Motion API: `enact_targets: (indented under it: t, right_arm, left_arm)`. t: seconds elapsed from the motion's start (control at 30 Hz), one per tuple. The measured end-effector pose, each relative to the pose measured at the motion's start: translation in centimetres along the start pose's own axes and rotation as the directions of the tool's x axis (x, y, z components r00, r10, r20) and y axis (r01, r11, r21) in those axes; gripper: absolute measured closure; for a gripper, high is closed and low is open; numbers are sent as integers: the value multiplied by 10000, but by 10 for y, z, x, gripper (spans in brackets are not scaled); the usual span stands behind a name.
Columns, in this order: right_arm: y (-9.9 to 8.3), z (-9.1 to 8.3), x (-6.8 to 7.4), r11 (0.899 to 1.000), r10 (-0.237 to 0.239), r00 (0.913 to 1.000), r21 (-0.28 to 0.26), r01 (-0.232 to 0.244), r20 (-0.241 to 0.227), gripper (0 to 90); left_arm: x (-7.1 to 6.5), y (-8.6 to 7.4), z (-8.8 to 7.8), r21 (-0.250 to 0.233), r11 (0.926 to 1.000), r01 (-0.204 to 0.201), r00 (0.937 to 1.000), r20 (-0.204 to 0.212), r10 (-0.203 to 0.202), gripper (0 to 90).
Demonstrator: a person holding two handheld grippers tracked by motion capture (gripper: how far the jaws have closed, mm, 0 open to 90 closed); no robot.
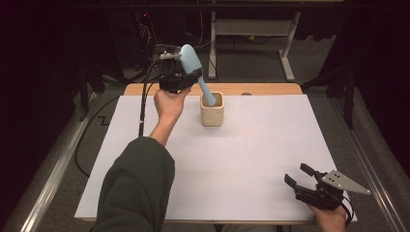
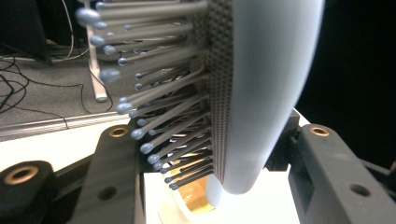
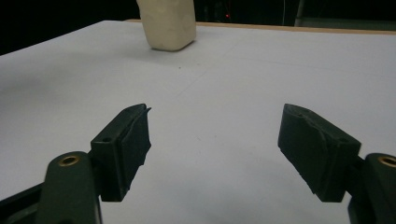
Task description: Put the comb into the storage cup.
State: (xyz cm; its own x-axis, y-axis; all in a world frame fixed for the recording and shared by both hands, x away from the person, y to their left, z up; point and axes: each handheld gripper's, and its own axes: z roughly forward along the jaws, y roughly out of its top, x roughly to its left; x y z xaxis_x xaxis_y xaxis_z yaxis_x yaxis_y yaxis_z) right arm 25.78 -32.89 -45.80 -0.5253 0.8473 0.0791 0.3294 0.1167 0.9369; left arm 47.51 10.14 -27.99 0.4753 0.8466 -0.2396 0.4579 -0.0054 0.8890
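My left tongs (image 1: 186,77), arm raised and stretched forward, clamp a pale blue hairbrush (image 1: 192,63) tilted, handle tip dipping into the cream square cup (image 1: 212,112) just below. The left gripper view adds ball-tipped bristles (image 2: 140,134) on a dimpled pad. My right tongs (image 1: 299,177) rest near me on white paper (image 1: 241,164), jaws spread wide.
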Motion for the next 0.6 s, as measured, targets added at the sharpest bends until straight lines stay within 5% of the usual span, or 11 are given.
enact_targets:
  t: [0.6]
  right_arm:
    - [0,-1,0,10000,69,10000,8,-69,39,257]
  left_arm:
    - [4,-8,17,351,9992,-193,9990,-398,207,530]
